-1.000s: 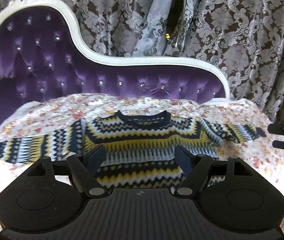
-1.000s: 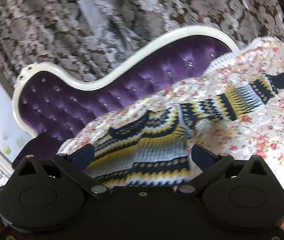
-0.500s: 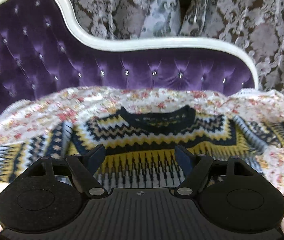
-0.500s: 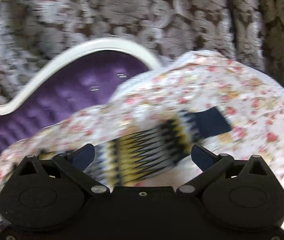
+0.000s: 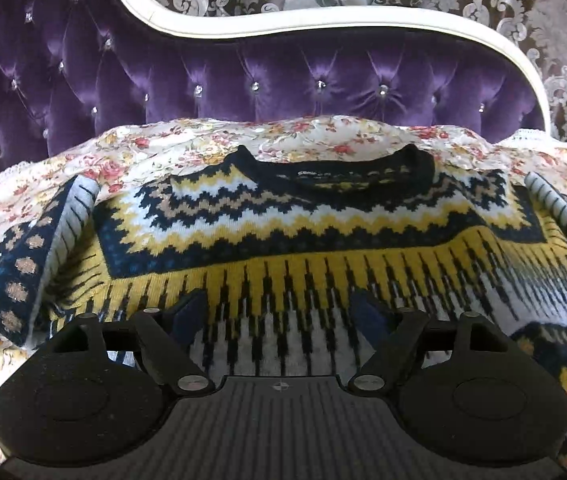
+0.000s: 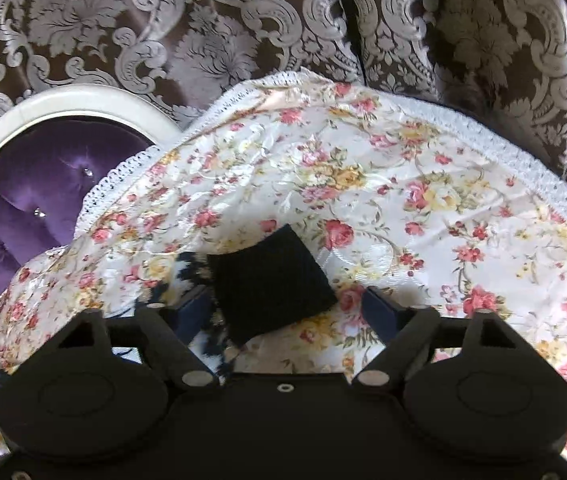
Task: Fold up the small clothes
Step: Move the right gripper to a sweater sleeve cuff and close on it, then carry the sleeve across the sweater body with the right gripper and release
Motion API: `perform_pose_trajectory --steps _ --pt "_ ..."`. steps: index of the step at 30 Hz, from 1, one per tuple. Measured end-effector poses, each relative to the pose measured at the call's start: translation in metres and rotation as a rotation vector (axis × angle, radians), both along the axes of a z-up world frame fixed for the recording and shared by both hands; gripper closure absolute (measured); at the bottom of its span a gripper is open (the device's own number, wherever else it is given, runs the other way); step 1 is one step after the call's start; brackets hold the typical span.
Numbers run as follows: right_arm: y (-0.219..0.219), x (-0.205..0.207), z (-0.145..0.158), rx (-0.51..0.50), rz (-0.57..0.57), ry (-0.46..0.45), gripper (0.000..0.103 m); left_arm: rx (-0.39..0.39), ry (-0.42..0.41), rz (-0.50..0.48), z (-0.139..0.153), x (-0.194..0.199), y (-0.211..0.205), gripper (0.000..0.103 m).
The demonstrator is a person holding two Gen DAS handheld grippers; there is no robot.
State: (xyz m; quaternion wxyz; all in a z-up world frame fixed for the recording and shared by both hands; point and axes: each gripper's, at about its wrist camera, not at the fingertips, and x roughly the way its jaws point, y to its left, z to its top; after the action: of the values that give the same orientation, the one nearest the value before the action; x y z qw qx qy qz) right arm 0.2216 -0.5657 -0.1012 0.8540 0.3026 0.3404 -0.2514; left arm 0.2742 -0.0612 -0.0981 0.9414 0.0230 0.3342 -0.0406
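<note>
A navy, yellow and white patterned sweater (image 5: 291, 232) lies flat on a floral cloth (image 5: 187, 140), its neck toward the sofa back and its sleeves spread to both sides. My left gripper (image 5: 281, 312) is open, low over the sweater's chest. My right gripper (image 6: 289, 304) is open over the end of one sleeve, whose dark navy cuff (image 6: 267, 276) lies between the two fingers, nearer the left one. I cannot tell if the fingers touch the cuff.
The floral cloth (image 6: 403, 184) covers the seat of a purple tufted sofa (image 5: 243, 72) with a white frame (image 5: 283, 28). Brown and silver damask curtains (image 6: 243, 20) hang behind. The cloth's lace edge (image 6: 503, 148) drops off beyond the cuff.
My left gripper has moved forward and lower over the sweater's body. My right gripper has swung along the sleeve to its cuff. Both stayed open.
</note>
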Motion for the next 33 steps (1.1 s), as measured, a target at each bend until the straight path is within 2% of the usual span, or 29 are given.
perform_pose_trajectory --steps 2,5,6,7,12,20,25,28,33 --pt "0.000 0.002 -0.004 -0.009 0.001 -0.027 0.029 -0.001 -0.002 0.001 -0.001 0.000 0.000 0.022" --pt "0.001 0.007 -0.006 -0.022 -0.004 -0.037 0.053 -0.012 -0.002 0.001 -0.003 0.003 0.001 0.021" --pt "0.001 0.008 -0.006 -0.027 -0.002 -0.030 0.074 -0.010 -0.005 0.002 -0.004 0.003 0.001 0.020" --pt "0.001 0.010 -0.007 -0.024 0.010 -0.028 0.089 -0.008 -0.008 0.003 -0.004 0.003 0.000 0.020" --pt "0.000 -0.002 0.013 -0.085 0.035 -0.059 0.092 -0.009 -0.009 0.004 -0.005 0.003 0.000 0.019" --pt "-0.032 -0.039 0.058 -0.196 -0.070 -0.002 0.092 -0.006 -0.015 0.005 -0.005 0.003 0.000 0.019" --pt "-0.026 -0.043 0.081 -0.234 -0.079 -0.011 0.092 -0.005 -0.015 0.005 -0.005 0.004 0.001 0.019" --pt "-0.009 -0.038 0.104 -0.246 -0.033 -0.055 0.092 -0.006 -0.012 0.003 -0.005 0.004 0.001 0.018" --pt "0.048 -0.018 0.158 -0.260 0.116 -0.175 0.092 -0.016 0.011 -0.002 -0.002 0.007 0.003 0.019"
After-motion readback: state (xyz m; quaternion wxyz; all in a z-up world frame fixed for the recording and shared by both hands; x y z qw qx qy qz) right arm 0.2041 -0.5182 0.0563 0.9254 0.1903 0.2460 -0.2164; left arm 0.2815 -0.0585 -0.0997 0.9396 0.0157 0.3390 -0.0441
